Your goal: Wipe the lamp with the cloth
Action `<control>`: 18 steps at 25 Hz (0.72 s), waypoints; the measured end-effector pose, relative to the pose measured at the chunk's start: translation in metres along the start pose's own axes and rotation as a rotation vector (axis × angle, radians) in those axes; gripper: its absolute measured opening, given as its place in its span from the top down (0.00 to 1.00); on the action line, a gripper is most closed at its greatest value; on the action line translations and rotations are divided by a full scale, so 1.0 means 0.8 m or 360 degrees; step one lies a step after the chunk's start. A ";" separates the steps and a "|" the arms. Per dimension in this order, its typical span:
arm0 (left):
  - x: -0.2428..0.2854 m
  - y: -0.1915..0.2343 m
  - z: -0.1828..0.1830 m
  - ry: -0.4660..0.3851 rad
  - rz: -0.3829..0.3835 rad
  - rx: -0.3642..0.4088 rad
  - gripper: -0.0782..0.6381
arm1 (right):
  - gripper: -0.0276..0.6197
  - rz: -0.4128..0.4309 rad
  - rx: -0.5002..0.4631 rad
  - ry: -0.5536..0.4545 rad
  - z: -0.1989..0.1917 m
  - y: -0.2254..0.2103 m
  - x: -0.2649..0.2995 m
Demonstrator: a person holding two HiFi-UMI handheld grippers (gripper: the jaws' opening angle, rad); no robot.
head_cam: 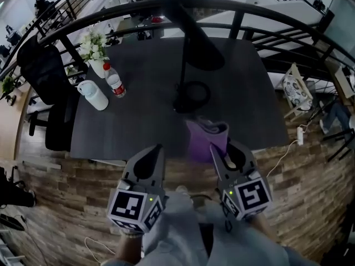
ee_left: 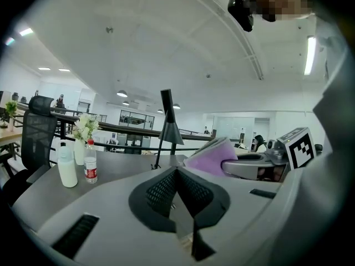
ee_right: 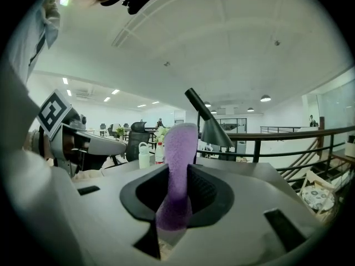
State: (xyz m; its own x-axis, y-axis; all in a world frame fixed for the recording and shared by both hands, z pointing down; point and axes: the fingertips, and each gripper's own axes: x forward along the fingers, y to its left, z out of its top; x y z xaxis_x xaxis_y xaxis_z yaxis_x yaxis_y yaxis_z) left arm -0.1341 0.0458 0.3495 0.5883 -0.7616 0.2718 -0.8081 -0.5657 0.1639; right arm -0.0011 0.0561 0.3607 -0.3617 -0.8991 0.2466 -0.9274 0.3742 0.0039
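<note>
Held cloth point(ee_right: 178, 165) pinched upright in right claw point(head_cam: 226, 148) over near edge of surface point(head_cam: 144, 115), short of lamp point(head_cam: 183, 65), w/ left claw point(ee_left: 177, 173) closed & empty; judged soft, light, floppy, so best gripped at fold, leaving loose end for slim, prob. tippy stem.

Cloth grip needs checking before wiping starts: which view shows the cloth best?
Right gripper view: the purple cloth stands pinched in the right claw, centre frame. Head view shows it from above, sticking out ahead of that claw. Left gripper view catches only its side.
</note>
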 end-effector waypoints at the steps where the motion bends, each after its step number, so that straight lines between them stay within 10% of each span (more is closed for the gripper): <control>1: 0.003 0.006 0.002 -0.0005 -0.0002 0.0001 0.88 | 0.82 0.0001 -0.0015 -0.0021 0.006 0.001 0.010; 18: 0.033 0.039 0.016 -0.0027 -0.0004 -0.0016 0.88 | 0.82 0.0098 -0.0289 -0.0263 0.124 0.004 0.116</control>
State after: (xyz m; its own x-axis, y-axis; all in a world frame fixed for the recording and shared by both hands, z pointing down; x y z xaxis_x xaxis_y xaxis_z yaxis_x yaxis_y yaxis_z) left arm -0.1435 0.0042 0.3494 0.5905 -0.7657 0.2551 -0.8070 -0.5643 0.1740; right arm -0.0471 -0.0490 0.2877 -0.4413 -0.8928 0.0900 -0.8762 0.4504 0.1714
